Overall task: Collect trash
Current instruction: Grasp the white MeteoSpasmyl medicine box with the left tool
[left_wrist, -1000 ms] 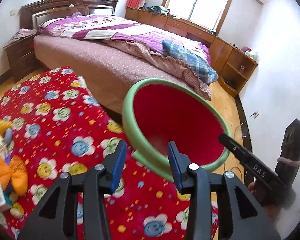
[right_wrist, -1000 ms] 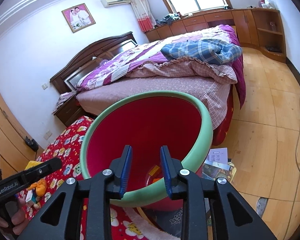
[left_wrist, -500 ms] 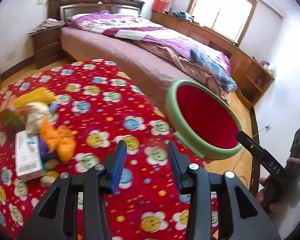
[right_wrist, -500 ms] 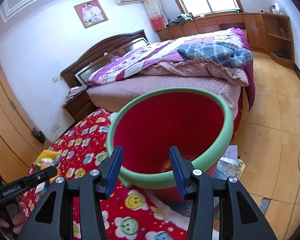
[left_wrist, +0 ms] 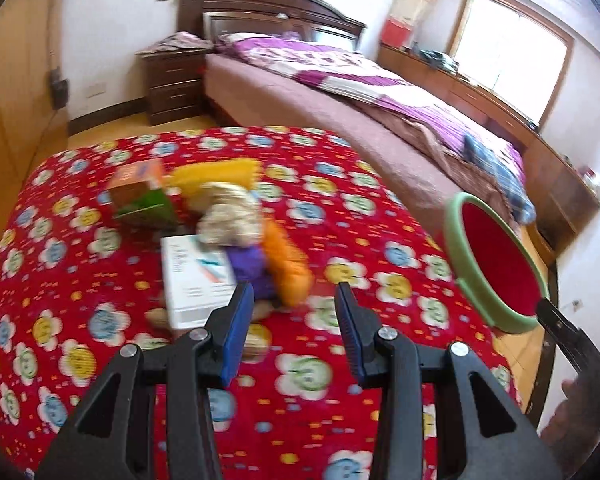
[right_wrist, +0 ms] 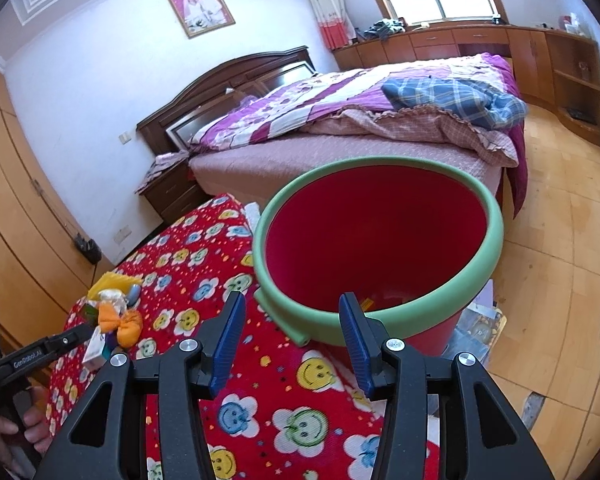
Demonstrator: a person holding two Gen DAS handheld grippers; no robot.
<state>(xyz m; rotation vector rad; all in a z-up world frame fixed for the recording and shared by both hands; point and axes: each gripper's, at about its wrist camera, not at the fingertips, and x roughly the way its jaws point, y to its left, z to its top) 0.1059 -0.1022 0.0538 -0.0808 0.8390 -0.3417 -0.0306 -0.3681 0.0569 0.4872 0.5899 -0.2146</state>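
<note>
Left wrist view: the left claw [left_wrist: 296, 312] is seen partly open and empty above the worktop [left_wrist: 100, 320], covered in a red flower-print cloth. Just beyond its fingertips a blurred trash pile [left_wrist: 236, 232] is spread: a white box, a green-orange carton, orange and yellow wrappers. The right claw [right_wrist: 292, 332] is held apart, empty, before the red bucket [right_wrist: 380, 240] with a green rim, beside the worktop.

Sunlit bedroom: wooden bed [right_wrist: 340, 128], window [left_wrist: 508, 52], perhaps parquet.
</note>
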